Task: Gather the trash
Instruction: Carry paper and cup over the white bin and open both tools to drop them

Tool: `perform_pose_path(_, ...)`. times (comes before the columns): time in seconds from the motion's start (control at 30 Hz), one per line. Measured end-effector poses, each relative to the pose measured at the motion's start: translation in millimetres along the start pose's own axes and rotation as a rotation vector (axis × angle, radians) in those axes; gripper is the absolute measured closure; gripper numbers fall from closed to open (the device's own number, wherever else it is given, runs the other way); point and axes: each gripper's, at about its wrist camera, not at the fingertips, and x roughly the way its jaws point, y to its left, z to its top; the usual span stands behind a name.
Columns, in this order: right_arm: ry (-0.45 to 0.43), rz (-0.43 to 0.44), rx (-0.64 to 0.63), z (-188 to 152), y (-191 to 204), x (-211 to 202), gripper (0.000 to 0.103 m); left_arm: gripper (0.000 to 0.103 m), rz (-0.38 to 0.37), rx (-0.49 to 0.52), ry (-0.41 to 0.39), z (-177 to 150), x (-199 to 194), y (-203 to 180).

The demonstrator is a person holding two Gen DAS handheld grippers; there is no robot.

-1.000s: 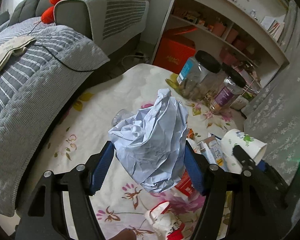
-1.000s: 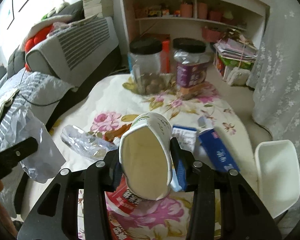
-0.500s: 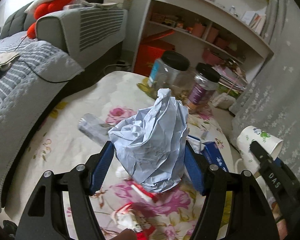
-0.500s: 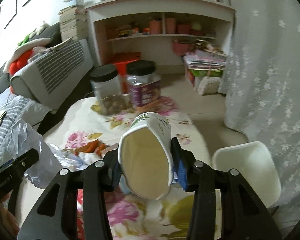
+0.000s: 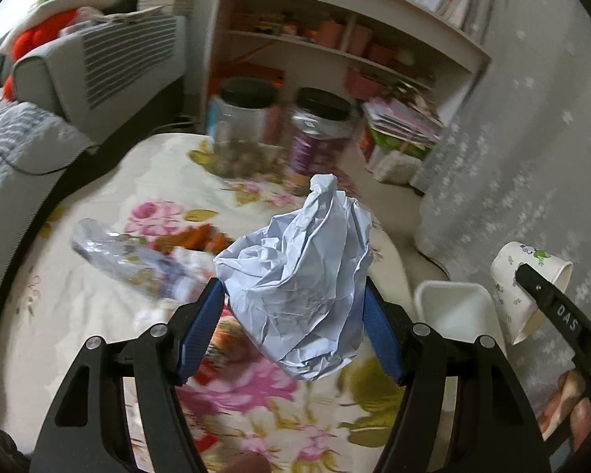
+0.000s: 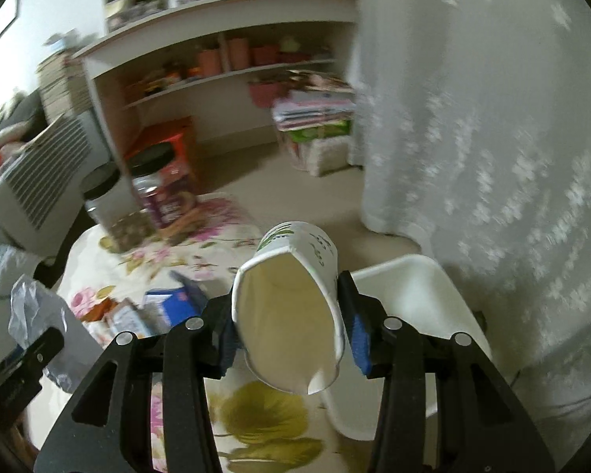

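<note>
My left gripper (image 5: 291,329) is shut on a crumpled ball of pale blue paper (image 5: 299,287), held above the flowered table (image 5: 98,315). My right gripper (image 6: 289,331) is shut on a squashed white paper cup (image 6: 291,315), open end toward the camera; the cup also shows in the left wrist view (image 5: 526,283). A white bin (image 6: 413,307) stands beside the table's right edge, just beyond the cup, and also shows in the left wrist view (image 5: 453,307). A clear plastic bottle (image 5: 118,256), blue cartons (image 6: 177,303) and red wrappers (image 5: 193,236) lie on the table.
Two black-lidded jars (image 5: 319,130) stand at the table's far end. A grey sofa (image 5: 94,63) is on the left, a white shelf unit (image 6: 224,59) behind, and a white lace curtain (image 6: 492,138) on the right.
Both grippers have swung to the right with their loads. The white bin has come closer in both views, and the cup is now beside it.
</note>
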Motion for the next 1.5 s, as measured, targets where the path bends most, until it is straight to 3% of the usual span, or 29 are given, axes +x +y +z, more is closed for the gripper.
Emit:
perform_pose_path(0.1,0.0,-0.027,0.058,2,-25,-3,0.054,0.035,-0.034,0.04,0.007,-3,2,-25)
perform_pose_path(0.23,-0.038,-0.07,0.144,7,-59,-15,0.033,0.035,-0.065,0.11,-0.002,-7,1,-61)
perform_pose_path(0.43,-0.071,-0.112,0.249,12,-100,-27,0.021,0.035,-0.107,0.208,0.006,-17,5,-113)
perform_pose_path(0.77,-0.136,-0.219,0.387,9,-162,-53,0.01,0.034,-0.218,0.303,0.052,-28,17,-202)
perform_pose_path(0.9,-0.173,-0.289,0.42,8,-181,-61,0.008,0.026,-0.251,0.329,0.079,-31,27,-230)
perform_pose_path(1.1,-0.262,-0.404,0.377,7,-184,-80,0.007,0.022,-0.265,0.357,0.085,-34,32,-245)
perform_pose_path(1.33,-0.269,-0.419,0.346,6,-175,-83,0.007,0.013,-0.259,0.359,0.061,-33,26,-238)
perform_pose_path(1.5,-0.255,-0.408,0.356,4,-170,-82,0.007,0.013,-0.238,0.348,0.036,-25,19,-225)
